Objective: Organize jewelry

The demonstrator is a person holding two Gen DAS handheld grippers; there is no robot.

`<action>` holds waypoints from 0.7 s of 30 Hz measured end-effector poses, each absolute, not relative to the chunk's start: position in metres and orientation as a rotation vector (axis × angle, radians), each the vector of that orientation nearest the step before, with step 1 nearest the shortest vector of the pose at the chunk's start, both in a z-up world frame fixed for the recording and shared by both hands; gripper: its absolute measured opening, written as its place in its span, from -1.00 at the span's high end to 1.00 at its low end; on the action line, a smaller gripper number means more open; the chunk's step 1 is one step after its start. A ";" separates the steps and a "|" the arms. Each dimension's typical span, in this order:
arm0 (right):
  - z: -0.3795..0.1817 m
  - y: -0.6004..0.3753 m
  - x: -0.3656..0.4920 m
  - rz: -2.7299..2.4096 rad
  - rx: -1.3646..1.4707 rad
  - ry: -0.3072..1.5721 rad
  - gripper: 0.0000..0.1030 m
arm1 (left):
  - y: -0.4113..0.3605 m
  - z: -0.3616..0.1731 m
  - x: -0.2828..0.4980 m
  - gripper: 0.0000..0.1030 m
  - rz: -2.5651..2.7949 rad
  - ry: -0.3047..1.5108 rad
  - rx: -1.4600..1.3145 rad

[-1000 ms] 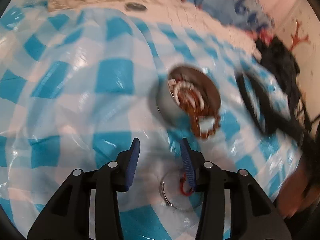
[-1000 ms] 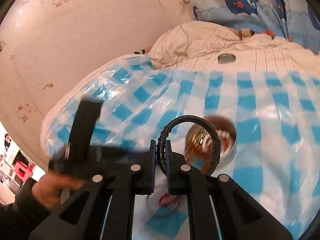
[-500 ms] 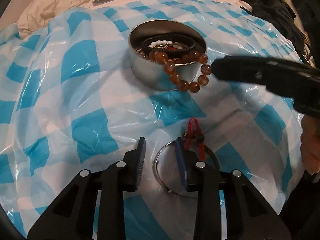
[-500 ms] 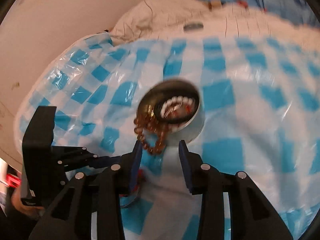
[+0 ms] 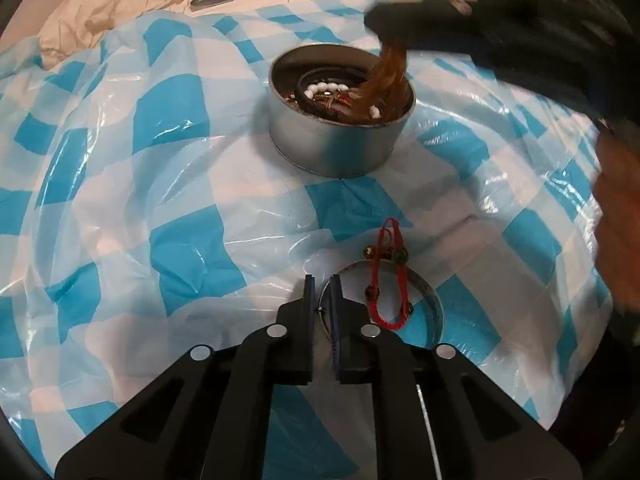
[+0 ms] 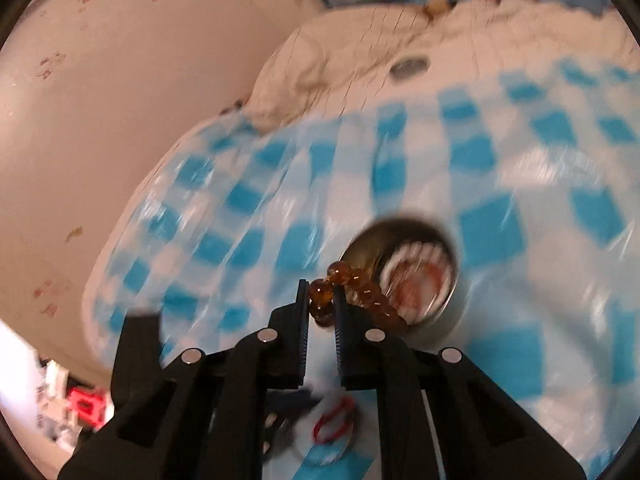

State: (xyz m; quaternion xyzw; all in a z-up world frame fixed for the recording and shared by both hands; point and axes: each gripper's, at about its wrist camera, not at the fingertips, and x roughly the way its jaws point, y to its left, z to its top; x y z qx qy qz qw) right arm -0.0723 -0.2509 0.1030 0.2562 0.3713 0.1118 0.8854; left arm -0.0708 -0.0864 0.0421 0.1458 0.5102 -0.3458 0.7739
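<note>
My right hand-held gripper (image 6: 321, 300) has just closed on the amber bead bracelet (image 6: 362, 294), a bead pinched between the pads, the rest trailing over the rim of the round tin (image 5: 340, 148) at centre frame. I judge a slow carry best, until the whole loop hangs over the tin's mouth — then let go. My left hand-held gripper (image 5: 322, 294) has just closed on the silver bangle's (image 5: 434, 304) rim, low in the frame, the red cord bracelet (image 5: 390, 276) draped across it — lift gently.
</note>
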 end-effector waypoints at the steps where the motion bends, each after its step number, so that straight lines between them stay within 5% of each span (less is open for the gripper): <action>1: 0.105 -0.254 -0.064 0.180 0.506 0.771 0.75 | -0.085 0.043 -0.070 0.91 -0.755 1.108 0.300; 2: 0.103 -0.255 -0.058 0.146 0.486 0.787 0.72 | -0.084 0.044 -0.069 0.91 -0.759 1.109 0.290; 3: 0.101 -0.257 -0.053 0.115 0.471 0.815 0.34 | -0.083 0.045 -0.068 0.91 -0.764 1.110 0.278; 5: 0.100 -0.265 -0.060 0.060 0.475 0.821 -0.06 | -0.081 0.047 -0.068 0.92 -0.771 1.107 0.262; 15: 0.043 -0.201 -0.109 0.201 0.287 1.037 -0.07 | -0.075 0.057 -0.066 0.92 -0.791 1.097 0.216; 17: 0.036 -0.194 -0.105 0.181 0.248 1.021 0.20 | -0.076 0.057 -0.066 0.93 -0.788 1.098 0.226; 18: 0.035 -0.195 -0.103 0.174 0.244 1.010 0.65 | -0.076 0.055 -0.066 0.93 -0.787 1.101 0.231; 19: 0.034 -0.196 -0.101 0.194 0.267 1.009 0.83 | -0.076 0.054 -0.067 0.93 -0.789 1.104 0.227; 21: 0.040 -0.199 -0.103 0.195 0.268 0.974 0.84 | -0.079 0.054 -0.066 0.95 -0.792 1.099 0.224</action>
